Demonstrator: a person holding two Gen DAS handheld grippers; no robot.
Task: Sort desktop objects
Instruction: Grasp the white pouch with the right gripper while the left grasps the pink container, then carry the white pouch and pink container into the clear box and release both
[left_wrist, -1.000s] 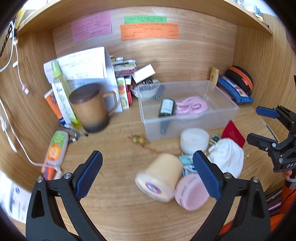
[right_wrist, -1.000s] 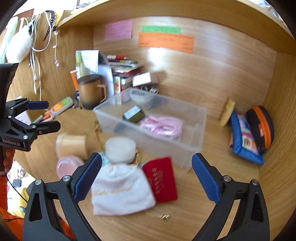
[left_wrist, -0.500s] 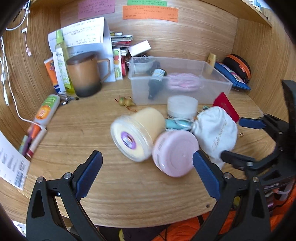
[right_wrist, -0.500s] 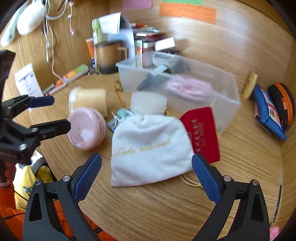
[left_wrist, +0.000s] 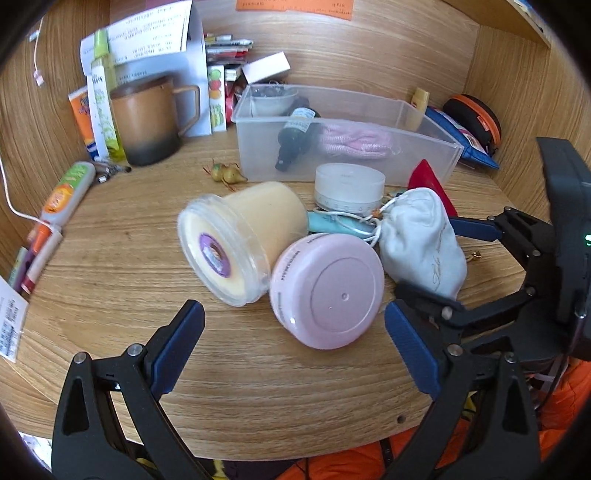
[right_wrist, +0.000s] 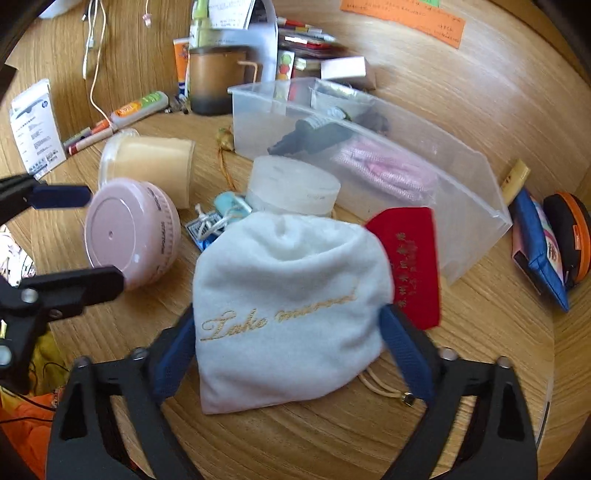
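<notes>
A white drawstring pouch (right_wrist: 291, 295) with gold lettering lies on the wooden desk, and my right gripper (right_wrist: 288, 332) straddles it. Its jaws are closing, one blue pad at each side edge of the pouch, which is not visibly squeezed. From the left wrist view the same pouch (left_wrist: 424, 236) sits between the right gripper's fingers. My left gripper (left_wrist: 293, 314) is open just in front of a pink round jar (left_wrist: 328, 291) lying on its side. A cream jar (left_wrist: 240, 236) lies tipped against it. The clear plastic bin (left_wrist: 424, 147) behind holds a dark bottle (left_wrist: 295, 136) and pink cord (left_wrist: 354, 138).
A low white jar (left_wrist: 349, 186), a red envelope (right_wrist: 410, 258) and a teal item (left_wrist: 332, 223) crowd around the pouch. Back left stand a brown mug (left_wrist: 147, 118), tubes and boxes. A blue pouch (right_wrist: 539, 243) and an orange-black case (right_wrist: 567, 232) sit far right. The desk's front edge is close below the grippers.
Both grippers have dropped and come closer to the desk. The right gripper's fingers have narrowed from wide apart to the pouch's sides. The pink jar now sits close before the left gripper.
</notes>
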